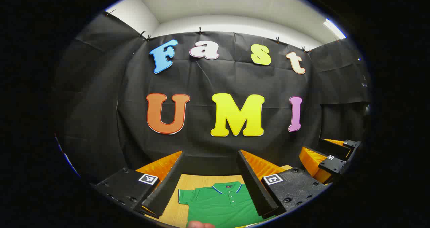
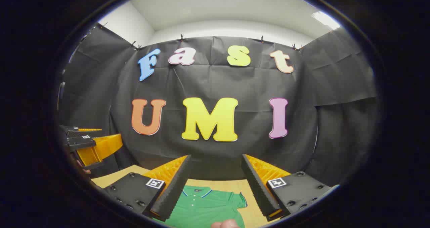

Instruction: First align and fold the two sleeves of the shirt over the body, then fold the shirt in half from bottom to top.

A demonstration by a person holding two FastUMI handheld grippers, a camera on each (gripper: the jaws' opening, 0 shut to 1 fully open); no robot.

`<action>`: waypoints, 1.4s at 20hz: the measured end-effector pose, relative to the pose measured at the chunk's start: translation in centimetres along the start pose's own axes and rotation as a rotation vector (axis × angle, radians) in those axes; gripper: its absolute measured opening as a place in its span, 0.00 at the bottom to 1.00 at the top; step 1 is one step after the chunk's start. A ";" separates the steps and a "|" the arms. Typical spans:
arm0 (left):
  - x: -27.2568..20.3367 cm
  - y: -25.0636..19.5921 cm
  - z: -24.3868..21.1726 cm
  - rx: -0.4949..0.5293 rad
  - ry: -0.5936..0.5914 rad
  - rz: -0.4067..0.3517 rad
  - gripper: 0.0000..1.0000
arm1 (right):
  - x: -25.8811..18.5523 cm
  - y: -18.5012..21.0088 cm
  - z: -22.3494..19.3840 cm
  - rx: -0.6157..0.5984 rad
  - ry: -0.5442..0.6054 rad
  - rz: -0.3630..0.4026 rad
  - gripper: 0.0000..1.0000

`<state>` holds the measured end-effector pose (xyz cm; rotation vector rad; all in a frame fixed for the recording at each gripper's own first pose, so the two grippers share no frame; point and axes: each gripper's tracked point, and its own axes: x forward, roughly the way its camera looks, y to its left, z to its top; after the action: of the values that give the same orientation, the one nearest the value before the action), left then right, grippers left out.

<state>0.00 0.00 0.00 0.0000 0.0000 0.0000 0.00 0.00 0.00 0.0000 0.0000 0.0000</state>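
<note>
A green polo shirt (image 1: 218, 204) lies flat on the wooden table (image 1: 188, 181), collar toward the far wall and buttons up. One short sleeve (image 1: 183, 196) spreads out to the side in the left gripper view, the other sleeve (image 2: 240, 200) in the right gripper view. My left gripper (image 1: 211, 154) hovers above the near part of the shirt, open, with nothing between its fingers. My right gripper (image 2: 215, 155) hangs above the shirt (image 2: 205, 206) the same way, open and holding nothing. Each one appears beside the other: the right gripper (image 1: 331, 160), the left gripper (image 2: 89, 144).
The black cloth wall (image 1: 215, 83) closes the booth right behind the table's far edge (image 2: 215, 181). A bit of a hand (image 1: 200, 224) pokes in at the bottom of the left gripper view, and likewise a hand (image 2: 225, 224) in the right gripper view.
</note>
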 end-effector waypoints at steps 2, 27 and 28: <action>-0.1 0.0 0.0 0.001 -0.002 0.002 0.98 | -0.3 -0.2 0.1 0.002 -0.003 0.002 0.94; 0.5 -1.8 -3.4 0.035 0.058 -0.013 0.98 | 0.9 -5.4 -2.8 -0.021 0.067 -0.033 0.93; 0.5 -1.8 -3.8 0.035 0.063 -0.014 0.98 | 1.3 -6.0 -3.4 -0.024 0.083 -0.036 0.93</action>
<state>0.53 -1.83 -3.77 0.0349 0.0629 -0.0141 1.29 -6.00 -3.38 -0.0242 0.0827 -0.0361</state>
